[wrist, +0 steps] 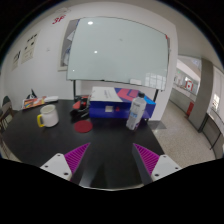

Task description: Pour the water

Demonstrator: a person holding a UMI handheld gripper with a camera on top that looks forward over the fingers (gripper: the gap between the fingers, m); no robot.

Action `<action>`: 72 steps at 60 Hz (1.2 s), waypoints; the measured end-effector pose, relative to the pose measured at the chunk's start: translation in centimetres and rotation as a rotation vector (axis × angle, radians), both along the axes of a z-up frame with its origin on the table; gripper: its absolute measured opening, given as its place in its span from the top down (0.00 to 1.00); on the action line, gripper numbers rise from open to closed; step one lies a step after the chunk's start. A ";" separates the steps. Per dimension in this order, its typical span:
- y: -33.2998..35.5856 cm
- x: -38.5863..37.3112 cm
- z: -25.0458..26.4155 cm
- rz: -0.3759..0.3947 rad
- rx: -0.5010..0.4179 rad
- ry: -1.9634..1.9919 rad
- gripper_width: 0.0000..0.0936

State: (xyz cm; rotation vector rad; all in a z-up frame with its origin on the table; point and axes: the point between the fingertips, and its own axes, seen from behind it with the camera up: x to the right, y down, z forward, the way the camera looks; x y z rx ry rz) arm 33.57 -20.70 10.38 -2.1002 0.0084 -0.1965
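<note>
On a dark table (105, 150) stands a clear plastic bottle (134, 112) with a white cap, to the right and beyond my fingers. A pale yellow mug (47, 117) sits at the left side of the table. Between them lies a small red thing (83, 127). My gripper (112, 157) hangs back from all of these, open, its two magenta pads (76, 156) wide apart with nothing between them.
A blue box (120, 101) with pink print stands behind the bottle. A large whiteboard (115, 52) leans at the back. Dark clutter lies at the table's far left (12, 112). A corridor with doors opens on the right (190, 100).
</note>
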 end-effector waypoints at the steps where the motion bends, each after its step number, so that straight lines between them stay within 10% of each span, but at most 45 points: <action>1: 1.0 0.8 -0.2 -0.004 0.007 -0.001 0.10; 32: 23.6 14.4 -4.7 -0.029 0.123 0.064 0.12; 54: 27.1 14.6 -3.8 0.015 0.233 0.047 0.53; 72: 25.3 14.9 0.1 -0.076 0.258 -0.076 0.58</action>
